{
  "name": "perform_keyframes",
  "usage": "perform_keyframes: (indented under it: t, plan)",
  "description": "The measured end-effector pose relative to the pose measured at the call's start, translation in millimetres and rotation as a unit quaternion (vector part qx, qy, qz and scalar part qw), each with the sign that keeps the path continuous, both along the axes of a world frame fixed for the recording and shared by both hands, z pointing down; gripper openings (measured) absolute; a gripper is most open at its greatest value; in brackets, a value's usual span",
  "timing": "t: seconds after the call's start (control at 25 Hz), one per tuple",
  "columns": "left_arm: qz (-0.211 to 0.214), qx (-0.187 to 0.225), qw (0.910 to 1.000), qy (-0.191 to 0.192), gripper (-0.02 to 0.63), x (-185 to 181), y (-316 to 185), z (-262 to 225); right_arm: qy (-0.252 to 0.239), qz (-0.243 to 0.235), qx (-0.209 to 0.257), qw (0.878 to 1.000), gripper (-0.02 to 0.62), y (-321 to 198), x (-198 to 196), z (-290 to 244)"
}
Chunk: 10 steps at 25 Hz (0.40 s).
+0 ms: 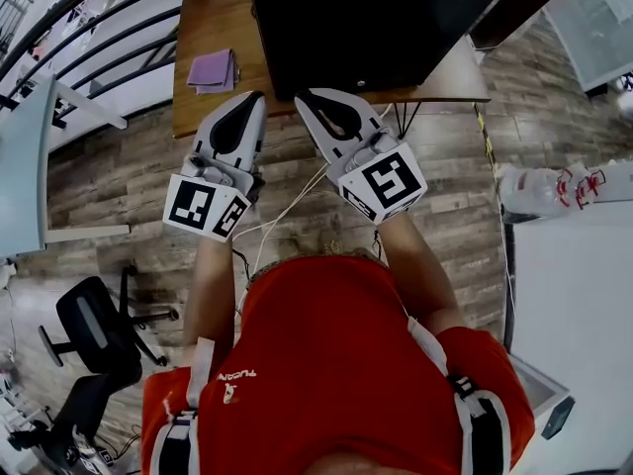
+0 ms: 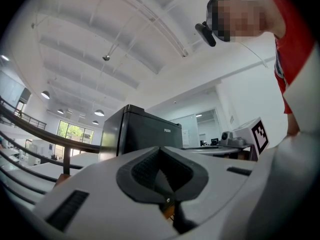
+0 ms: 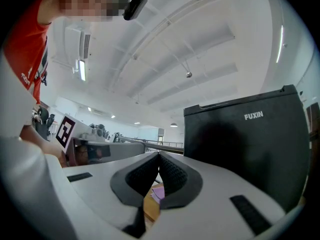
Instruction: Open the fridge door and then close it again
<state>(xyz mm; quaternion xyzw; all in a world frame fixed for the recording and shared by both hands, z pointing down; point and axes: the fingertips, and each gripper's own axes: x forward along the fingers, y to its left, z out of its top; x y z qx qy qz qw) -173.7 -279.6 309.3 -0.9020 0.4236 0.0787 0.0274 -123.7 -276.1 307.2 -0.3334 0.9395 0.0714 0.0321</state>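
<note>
A black mini fridge [image 1: 366,18] stands on a wooden table [image 1: 213,112], its door closed. My left gripper [image 1: 259,97] and right gripper [image 1: 301,95] are held side by side just short of the table's front edge, tips pointing at the fridge, touching nothing. Both are shut with nothing between the jaws. In the left gripper view the left gripper [image 2: 160,148] points at the fridge [image 2: 142,134] ahead. In the right gripper view the right gripper [image 3: 159,154] has the fridge [image 3: 245,144] close on its right.
A purple cloth [image 1: 213,70] lies on the table left of the fridge. A dark railing [image 1: 99,28] runs at far left, a black office chair [image 1: 94,330] stands lower left, and a white table [image 1: 574,295] with a bag [image 1: 554,186] is at right.
</note>
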Motion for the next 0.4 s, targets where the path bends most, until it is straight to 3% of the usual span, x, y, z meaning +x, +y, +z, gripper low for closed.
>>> perform_keyframes:
  t: [0.4]
  plan:
    - [0.005,-0.003,1.0000,-0.004,0.009,-1.3,1.5,4.6,0.003,0.004,-0.001,1.000,0.026,1.1,-1.1,4.0]
